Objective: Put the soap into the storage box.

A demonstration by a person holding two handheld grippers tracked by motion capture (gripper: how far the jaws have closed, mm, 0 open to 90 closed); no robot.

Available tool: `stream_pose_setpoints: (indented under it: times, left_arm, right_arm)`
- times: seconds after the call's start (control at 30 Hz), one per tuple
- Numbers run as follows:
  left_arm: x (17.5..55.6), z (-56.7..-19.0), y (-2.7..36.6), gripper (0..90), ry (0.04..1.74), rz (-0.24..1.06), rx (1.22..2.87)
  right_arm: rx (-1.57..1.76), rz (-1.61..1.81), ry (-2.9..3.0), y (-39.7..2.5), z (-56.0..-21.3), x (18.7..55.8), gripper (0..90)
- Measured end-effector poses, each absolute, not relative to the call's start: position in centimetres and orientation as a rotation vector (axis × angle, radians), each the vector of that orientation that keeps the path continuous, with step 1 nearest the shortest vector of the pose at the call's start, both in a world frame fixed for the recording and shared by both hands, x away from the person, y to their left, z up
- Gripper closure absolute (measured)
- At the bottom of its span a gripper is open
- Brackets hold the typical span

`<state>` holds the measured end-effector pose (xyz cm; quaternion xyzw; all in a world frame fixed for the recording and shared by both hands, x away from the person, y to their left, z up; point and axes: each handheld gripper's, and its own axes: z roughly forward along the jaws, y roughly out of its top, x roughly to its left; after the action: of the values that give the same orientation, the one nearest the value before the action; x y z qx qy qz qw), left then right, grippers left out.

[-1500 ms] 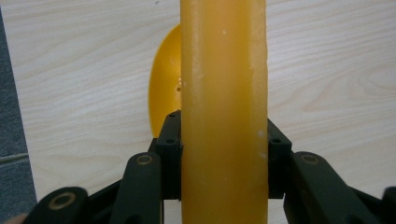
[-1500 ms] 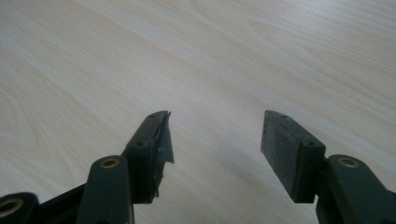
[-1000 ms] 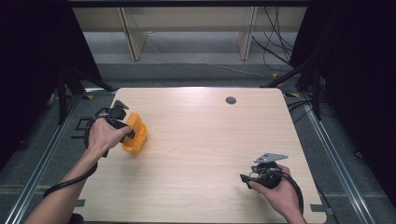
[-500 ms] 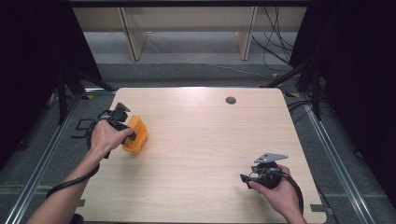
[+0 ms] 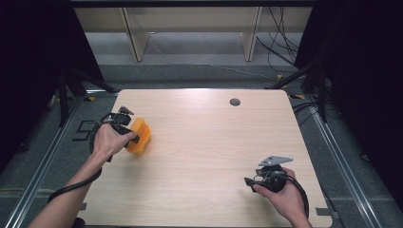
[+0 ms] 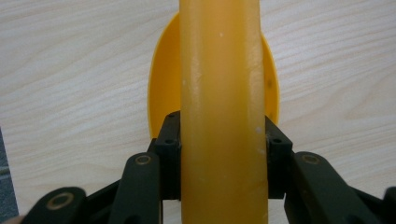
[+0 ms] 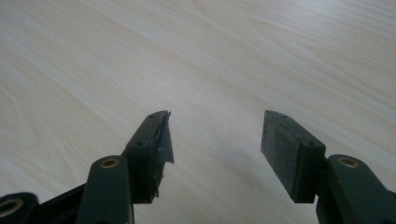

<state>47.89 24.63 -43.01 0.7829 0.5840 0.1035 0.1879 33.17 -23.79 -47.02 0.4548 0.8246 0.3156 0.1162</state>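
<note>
An orange-yellow plastic piece (image 5: pixel 139 137) with a thick rim is held at the left side of the light wooden table (image 5: pixel 209 142). My left gripper (image 5: pixel 134 139) is shut on it. In the left gripper view the thick orange rim (image 6: pixel 219 93) runs up between the jaws, with a yellow rounded part (image 6: pixel 163 84) behind it, just above the wood. My right gripper (image 5: pixel 249 181) hovers low near the table's front right, open, with nothing between its pads (image 7: pixel 289 154); the left pad (image 7: pixel 156 140) has a frayed edge.
A small dark round hole (image 5: pixel 235 101) sits near the table's far edge. Metal rails (image 5: pixel 43 161) run along both sides of the table. Shelving legs (image 5: pixel 134 38) and cables (image 5: pixel 280 33) lie on the floor beyond the far edge.
The left gripper and the orange piece have shifted slightly nearer and down along the table's left side. The right gripper has stayed in place.
</note>
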Motion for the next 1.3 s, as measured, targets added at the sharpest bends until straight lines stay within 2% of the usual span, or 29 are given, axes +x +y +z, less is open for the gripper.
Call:
stream_pose_setpoints:
  times: [0.1,0.37,0.47,0.97,1.3]
  left_arm:
    - [47.7,-42.9,24.4,57.9,1.642,0.318,2.182]
    - [47.7,-42.7,24.4,44.0,1.638,0.34,2.156]
    - [47.7,-42.2,24.7,40.3,1.606,0.362,2.209]
    - [46.5,-40.7,25.0,34.0,1.536,0.432,2.177]
    - [43.5,-38.9,26.3,31.6,1.486,0.463,2.14]
  right_arm:
    - [1.352,0.926,2.414,-23.7,-47.0,33.1,42.6]
    - [1.356,0.922,2.418,-23.7,-47.0,33.1,42.5]
    - [1.355,0.923,2.417,-23.7,-47.0,33.1,42.5]
    - [1.372,0.922,2.42,-23.6,-47.0,33.1,42.4]
    - [1.371,0.92,2.419,-23.7,-47.0,33.1,42.4]
